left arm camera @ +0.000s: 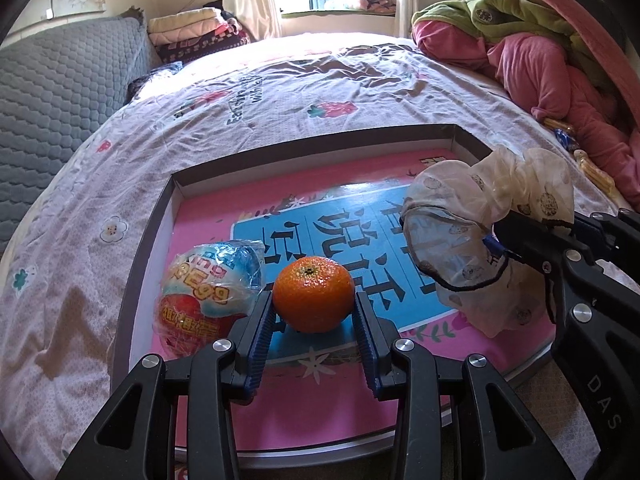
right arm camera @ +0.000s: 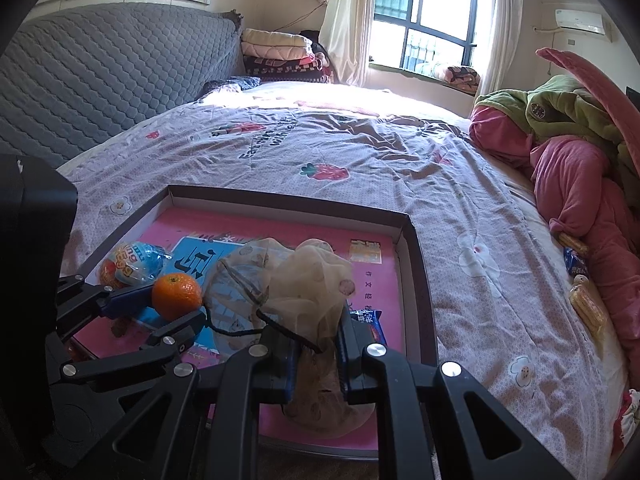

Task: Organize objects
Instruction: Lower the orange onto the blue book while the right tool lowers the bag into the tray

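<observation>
Clamped between the left gripper (left arm camera: 314,314) pads, the mandarin orange (left arm camera: 314,294) hangs low over the shallow box lid (left arm camera: 304,148) on the bed, apparently for setting down beside the wrapped toy egg (left arm camera: 210,286), while the right gripper (right arm camera: 316,354) pinches a sheer scrunchie (right arm camera: 310,284) over that lid.

Right gripper (left arm camera: 496,240) body reads "DAS". Wrapped toy egg (left arm camera: 208,292) shows digits that look like "99", seen upside down, plus yellow Chinese characters too warped to read. Tray (left arm camera: 304,148) floor has big upside-down Chinese characters on its blue panel; bedsheet (left arm camera: 280,92) has dark print, illegible.
</observation>
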A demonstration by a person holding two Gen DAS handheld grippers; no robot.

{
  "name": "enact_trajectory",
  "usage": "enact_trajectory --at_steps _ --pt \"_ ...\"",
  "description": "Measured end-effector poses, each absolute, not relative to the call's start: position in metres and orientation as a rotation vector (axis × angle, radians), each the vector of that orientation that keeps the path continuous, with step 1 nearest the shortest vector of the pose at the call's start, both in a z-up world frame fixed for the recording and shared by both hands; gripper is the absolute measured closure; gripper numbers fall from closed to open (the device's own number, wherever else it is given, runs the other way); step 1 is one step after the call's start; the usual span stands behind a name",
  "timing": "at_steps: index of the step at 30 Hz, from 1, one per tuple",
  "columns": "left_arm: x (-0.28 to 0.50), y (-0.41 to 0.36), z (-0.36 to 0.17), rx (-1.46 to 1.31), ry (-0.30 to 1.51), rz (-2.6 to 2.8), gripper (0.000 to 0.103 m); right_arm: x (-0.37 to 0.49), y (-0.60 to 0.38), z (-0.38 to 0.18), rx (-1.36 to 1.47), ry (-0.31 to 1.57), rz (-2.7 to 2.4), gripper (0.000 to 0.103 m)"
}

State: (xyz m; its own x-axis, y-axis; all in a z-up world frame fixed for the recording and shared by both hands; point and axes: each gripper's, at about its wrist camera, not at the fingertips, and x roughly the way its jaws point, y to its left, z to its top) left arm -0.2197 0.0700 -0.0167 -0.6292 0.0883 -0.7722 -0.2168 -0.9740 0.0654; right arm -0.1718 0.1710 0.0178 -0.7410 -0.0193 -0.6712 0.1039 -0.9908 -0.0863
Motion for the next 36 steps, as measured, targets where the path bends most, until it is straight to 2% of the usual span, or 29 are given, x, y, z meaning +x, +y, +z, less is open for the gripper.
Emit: enact_trajectory --at_steps 6,28,36 --pt "-0.223 0.059 -0.017 -1.28 0.186 2.686 0.063 -0.171 0.167 0.014 1.107 0.204 -2.847 0.086" --pt "-0.22 0.057 -0.018 -1.294 0.209 2.688 0.062 -0.167 0.153 0.001 1.139 0.279 -2.789 0.086" --pt "-0.219 0.055 -0.018 -1.299 0.204 2.682 0.062 -0.165 0.153 -0.002 1.152 0.276 -2.764 0.078"
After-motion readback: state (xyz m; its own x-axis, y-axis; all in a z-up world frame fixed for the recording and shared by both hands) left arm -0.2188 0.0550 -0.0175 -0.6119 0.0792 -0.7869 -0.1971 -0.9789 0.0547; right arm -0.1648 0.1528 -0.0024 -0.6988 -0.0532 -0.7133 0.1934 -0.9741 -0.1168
